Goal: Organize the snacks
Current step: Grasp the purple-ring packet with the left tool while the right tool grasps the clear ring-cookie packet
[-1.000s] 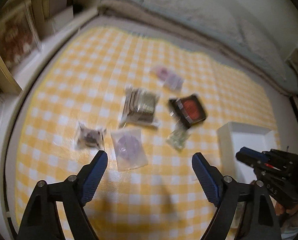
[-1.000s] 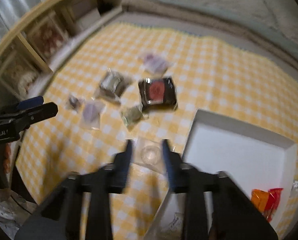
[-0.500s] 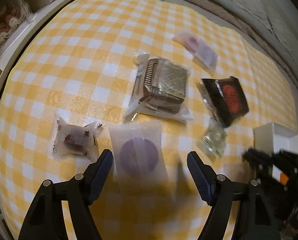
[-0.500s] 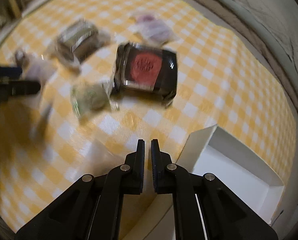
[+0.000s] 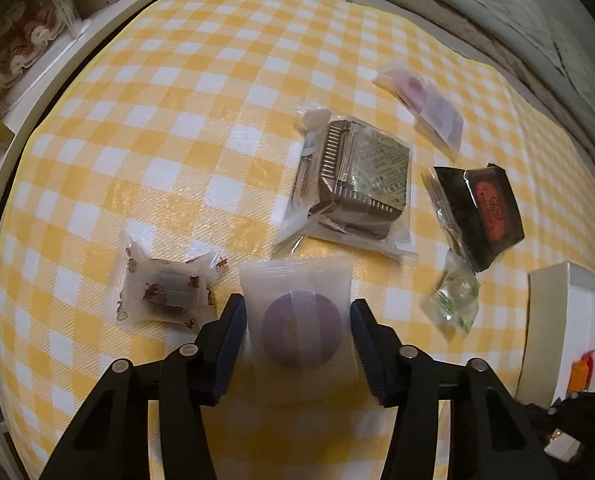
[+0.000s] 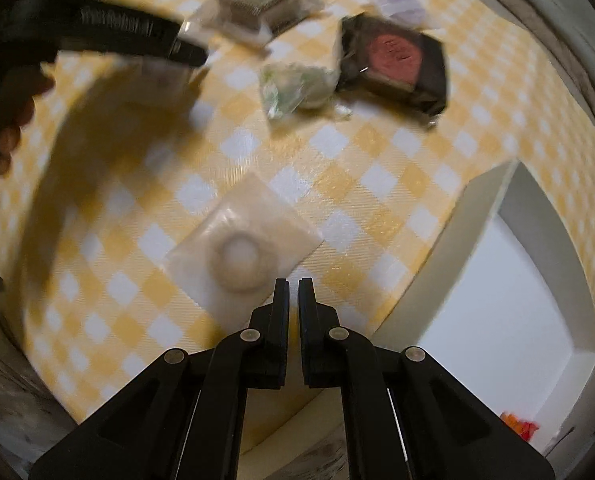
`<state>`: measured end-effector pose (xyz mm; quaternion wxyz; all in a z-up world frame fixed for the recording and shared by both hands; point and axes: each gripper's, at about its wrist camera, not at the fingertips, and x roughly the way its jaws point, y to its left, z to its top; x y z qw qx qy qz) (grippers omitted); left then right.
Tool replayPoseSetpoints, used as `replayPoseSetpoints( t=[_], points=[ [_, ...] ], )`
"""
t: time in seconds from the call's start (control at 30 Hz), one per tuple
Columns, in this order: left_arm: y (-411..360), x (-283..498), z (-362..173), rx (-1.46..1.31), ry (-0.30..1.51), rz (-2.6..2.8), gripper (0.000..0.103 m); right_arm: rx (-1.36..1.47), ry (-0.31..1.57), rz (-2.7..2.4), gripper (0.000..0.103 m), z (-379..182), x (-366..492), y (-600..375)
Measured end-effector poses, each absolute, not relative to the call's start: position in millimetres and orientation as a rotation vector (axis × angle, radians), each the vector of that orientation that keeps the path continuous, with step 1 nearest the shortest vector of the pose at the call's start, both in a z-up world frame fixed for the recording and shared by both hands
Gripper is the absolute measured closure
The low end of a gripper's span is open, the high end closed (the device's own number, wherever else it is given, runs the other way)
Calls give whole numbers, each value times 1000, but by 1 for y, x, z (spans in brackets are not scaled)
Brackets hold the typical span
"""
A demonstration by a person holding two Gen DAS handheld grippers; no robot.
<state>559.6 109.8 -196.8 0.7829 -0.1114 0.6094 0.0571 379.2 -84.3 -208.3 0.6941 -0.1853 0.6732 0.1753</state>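
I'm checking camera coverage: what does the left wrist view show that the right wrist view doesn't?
Only the left wrist view shows the purple round snack between the closing left hand-held gripper and the brown snack packet. Only the right wrist view shows the pale round snack beside the shut right hand-held gripper. Both show the red-and-black box and the white box.

Yellow-and-white checked cloth [image 5: 185, 128]; shelf [image 5: 21, 48] beside it
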Motion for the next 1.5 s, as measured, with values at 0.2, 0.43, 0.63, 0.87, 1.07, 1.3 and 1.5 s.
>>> replayPoseSetpoints(
  t=[0.2,0.43,0.63,0.87,1.07,1.3,1.5],
  points=[
    [108,554,-192,-238,1318,96,53,-33,1476,293,67,-185,388,-112],
    [109,541,-175,-226,1284,66,53,154,1518,178,48,-193,385,-101],
    [109,529,-158,-210,1243,50,53,182,1525,78,31,-212,389,-86],
    [111,513,-139,-186,1200,30,53,157,1536,4,22,-233,390,-69],
    [113,502,-121,-164,1158,24,53,49,1499,18,52,-232,391,-49],
    [110,481,-86,-162,1064,5,53,-34,1333,145,57,-187,385,-22],
    [106,460,-55,-180,983,-28,53,-16,1181,200,57,-133,382,-27]
  ],
)
